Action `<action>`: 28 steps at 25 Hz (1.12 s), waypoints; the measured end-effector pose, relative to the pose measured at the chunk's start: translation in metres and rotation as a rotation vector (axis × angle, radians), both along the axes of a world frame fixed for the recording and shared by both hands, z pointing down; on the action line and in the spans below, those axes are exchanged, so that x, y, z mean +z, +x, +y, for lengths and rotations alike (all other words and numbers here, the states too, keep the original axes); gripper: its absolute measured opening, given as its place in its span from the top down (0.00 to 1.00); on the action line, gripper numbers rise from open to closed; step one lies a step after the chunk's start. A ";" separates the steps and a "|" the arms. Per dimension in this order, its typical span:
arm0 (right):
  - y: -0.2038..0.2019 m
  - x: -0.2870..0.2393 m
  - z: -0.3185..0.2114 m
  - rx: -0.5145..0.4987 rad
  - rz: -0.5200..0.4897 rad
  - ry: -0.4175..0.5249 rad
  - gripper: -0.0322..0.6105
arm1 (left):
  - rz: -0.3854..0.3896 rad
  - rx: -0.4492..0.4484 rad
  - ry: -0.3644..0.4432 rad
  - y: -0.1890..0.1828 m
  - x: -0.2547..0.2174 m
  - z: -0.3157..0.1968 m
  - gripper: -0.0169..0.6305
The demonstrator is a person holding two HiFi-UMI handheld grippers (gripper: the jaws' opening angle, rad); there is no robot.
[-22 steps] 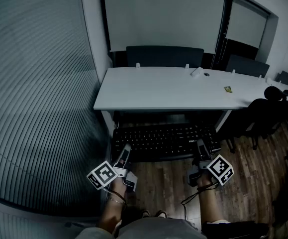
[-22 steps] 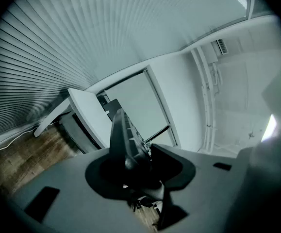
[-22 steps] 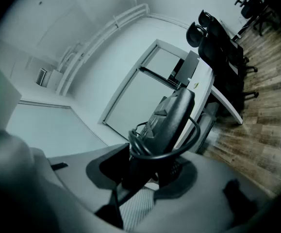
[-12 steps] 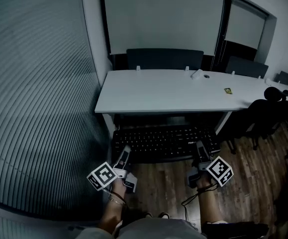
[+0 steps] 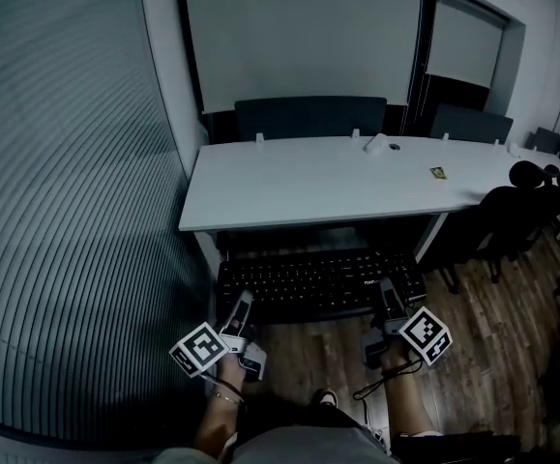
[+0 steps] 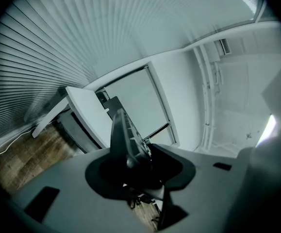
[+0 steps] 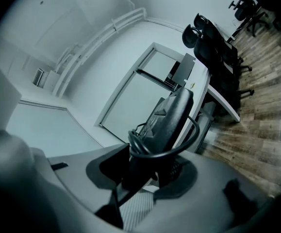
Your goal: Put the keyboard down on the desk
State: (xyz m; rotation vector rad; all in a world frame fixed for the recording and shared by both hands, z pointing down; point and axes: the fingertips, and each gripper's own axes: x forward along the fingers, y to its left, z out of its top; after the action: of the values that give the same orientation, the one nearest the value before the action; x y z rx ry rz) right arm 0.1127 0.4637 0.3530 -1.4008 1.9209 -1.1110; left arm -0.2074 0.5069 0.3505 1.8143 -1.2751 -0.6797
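Observation:
A black keyboard [image 5: 318,280] hangs level in the air in front of the white desk [image 5: 328,180], below its front edge. My left gripper [image 5: 240,305] is shut on the keyboard's near left edge and my right gripper [image 5: 387,296] on its near right edge. In the left gripper view the keyboard [image 6: 125,140] stands edge-on between the jaws. The right gripper view shows the keyboard [image 7: 172,118] clamped in the same way, with its black cable [image 7: 167,147] looped around it.
Dark chairs [image 5: 309,116] stand behind the desk and black office chairs [image 5: 526,206] at its right end. A small white object [image 5: 376,143] and a small card [image 5: 439,172] lie on the desk. A slatted wall [image 5: 57,191] runs along the left. The floor is wood.
The view has shifted slightly and the desk sits a little lower and nearer in the frame. The keyboard stays in both grippers, held at about the same height.

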 end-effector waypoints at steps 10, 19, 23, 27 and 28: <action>-0.010 0.020 -0.064 -0.009 0.019 0.002 0.69 | 0.023 -0.011 0.002 -0.010 0.027 -0.060 0.75; 0.001 0.018 -0.179 -0.031 -0.003 -0.002 0.69 | -0.004 -0.028 0.010 0.001 0.016 -0.170 0.75; 0.009 0.018 -0.217 -0.040 -0.002 0.001 0.69 | -0.007 -0.032 0.012 0.011 0.017 -0.205 0.75; 0.015 0.027 -0.243 -0.052 0.002 -0.007 0.69 | -0.006 -0.033 0.004 0.018 0.026 -0.228 0.75; 0.016 0.029 -0.248 -0.055 0.003 -0.007 0.69 | -0.006 -0.034 0.002 0.019 0.029 -0.232 0.75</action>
State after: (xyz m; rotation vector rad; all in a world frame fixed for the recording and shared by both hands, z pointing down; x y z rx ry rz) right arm 0.1290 0.2158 0.3823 -1.3614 1.9701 -1.1428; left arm -0.1883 0.2750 0.3795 1.8012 -1.3127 -0.6953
